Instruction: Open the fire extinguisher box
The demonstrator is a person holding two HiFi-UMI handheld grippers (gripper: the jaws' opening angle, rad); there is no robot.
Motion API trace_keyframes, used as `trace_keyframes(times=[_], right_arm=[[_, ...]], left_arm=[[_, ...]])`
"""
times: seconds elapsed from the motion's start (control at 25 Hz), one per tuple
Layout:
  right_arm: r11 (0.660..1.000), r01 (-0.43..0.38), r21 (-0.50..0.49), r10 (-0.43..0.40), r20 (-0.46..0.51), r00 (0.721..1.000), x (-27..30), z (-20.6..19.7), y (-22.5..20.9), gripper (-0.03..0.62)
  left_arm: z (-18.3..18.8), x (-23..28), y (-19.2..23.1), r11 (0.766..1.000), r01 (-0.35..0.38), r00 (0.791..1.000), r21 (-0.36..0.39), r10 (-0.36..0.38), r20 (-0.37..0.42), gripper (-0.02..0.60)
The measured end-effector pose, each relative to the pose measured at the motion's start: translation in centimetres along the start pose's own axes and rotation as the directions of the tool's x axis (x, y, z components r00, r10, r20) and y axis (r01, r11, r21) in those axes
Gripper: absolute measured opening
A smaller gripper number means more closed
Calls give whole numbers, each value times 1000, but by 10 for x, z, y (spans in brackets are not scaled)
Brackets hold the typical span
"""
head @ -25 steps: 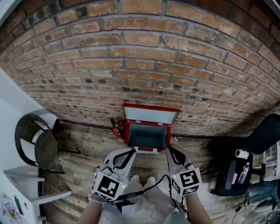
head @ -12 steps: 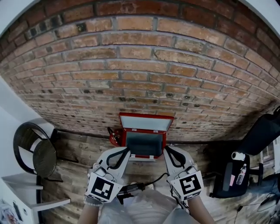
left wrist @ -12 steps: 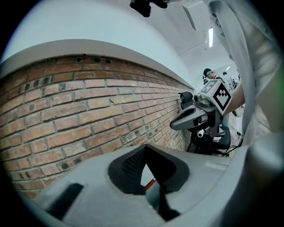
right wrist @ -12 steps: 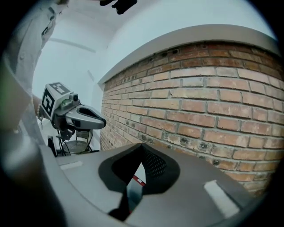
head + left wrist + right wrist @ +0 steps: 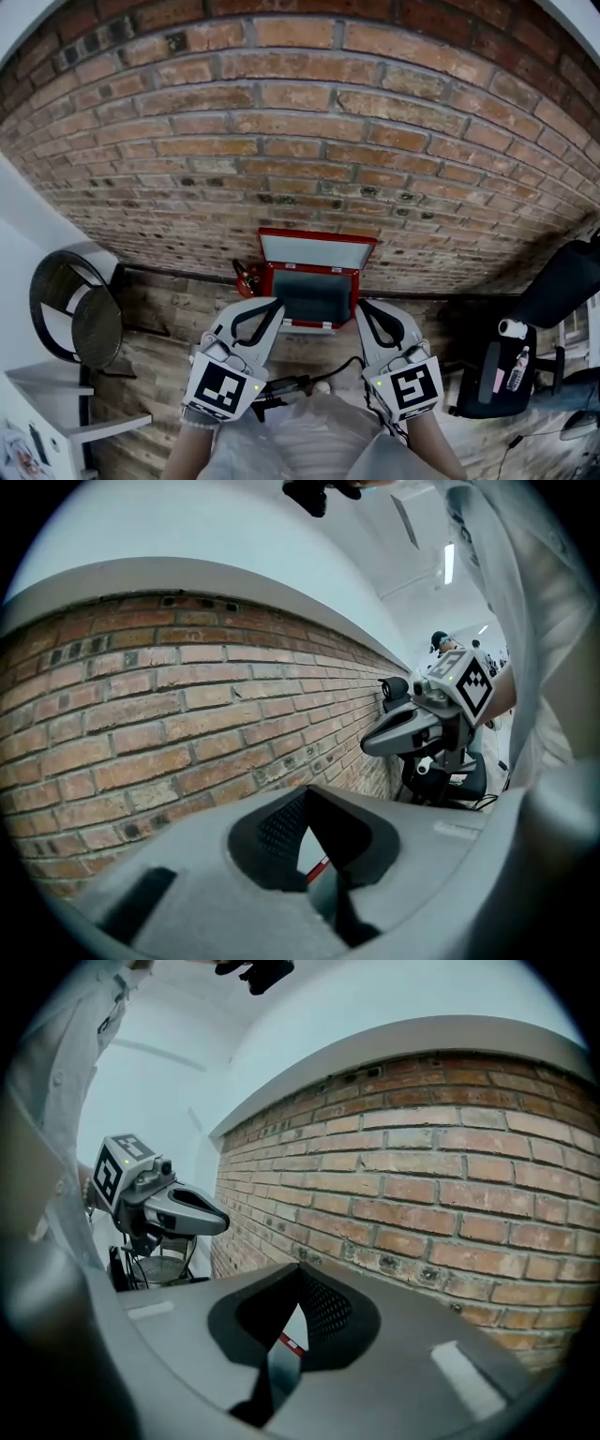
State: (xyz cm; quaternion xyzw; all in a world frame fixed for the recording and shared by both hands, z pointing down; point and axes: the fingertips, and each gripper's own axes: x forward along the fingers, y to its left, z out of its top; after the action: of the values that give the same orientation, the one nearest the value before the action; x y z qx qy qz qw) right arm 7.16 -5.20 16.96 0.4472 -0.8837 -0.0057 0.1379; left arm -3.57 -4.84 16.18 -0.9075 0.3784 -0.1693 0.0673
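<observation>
The red fire extinguisher box [image 5: 314, 298] stands on the floor against the brick wall [image 5: 300, 141]. Its lid [image 5: 317, 250] is raised and leans back on the wall, so the dark inside shows. A red extinguisher [image 5: 247, 277] lies just left of the box. My left gripper [image 5: 277, 303] and right gripper [image 5: 359, 306] hang side by side in front of the box, both shut with nothing in them. In the left gripper view my left gripper [image 5: 306, 791] points at the wall, with the right gripper [image 5: 373, 743] beside it. The right gripper view shows my right gripper [image 5: 299, 1267] and the left gripper [image 5: 221, 1222].
A round black wicker chair [image 5: 70, 309] and a white shelf [image 5: 66, 398] stand at the left. At the right are a black chair [image 5: 562, 281] and a black bag [image 5: 495, 375]. A dark cable [image 5: 314, 380] hangs near the person's body. The floor [image 5: 169, 323] is wooden planks.
Both grippers have lifted a little and now sit higher against the box in the head view. The box and its lid have stayed open and still.
</observation>
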Motion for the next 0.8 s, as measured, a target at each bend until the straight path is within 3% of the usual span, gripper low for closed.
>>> trace_keyframes(times=[0.48,0.8], right_arm=[[1000,-2,-11,2,2,1000,6,1,-1,5],[1000,7,-26,-7,-6,1000,3,-2,-4,5]], left_arm=[[-2,6,-3,1000,21,1000,-4,-21,-5,0],[-3,5,1,1000,-7,1000,-15,7,3,0]])
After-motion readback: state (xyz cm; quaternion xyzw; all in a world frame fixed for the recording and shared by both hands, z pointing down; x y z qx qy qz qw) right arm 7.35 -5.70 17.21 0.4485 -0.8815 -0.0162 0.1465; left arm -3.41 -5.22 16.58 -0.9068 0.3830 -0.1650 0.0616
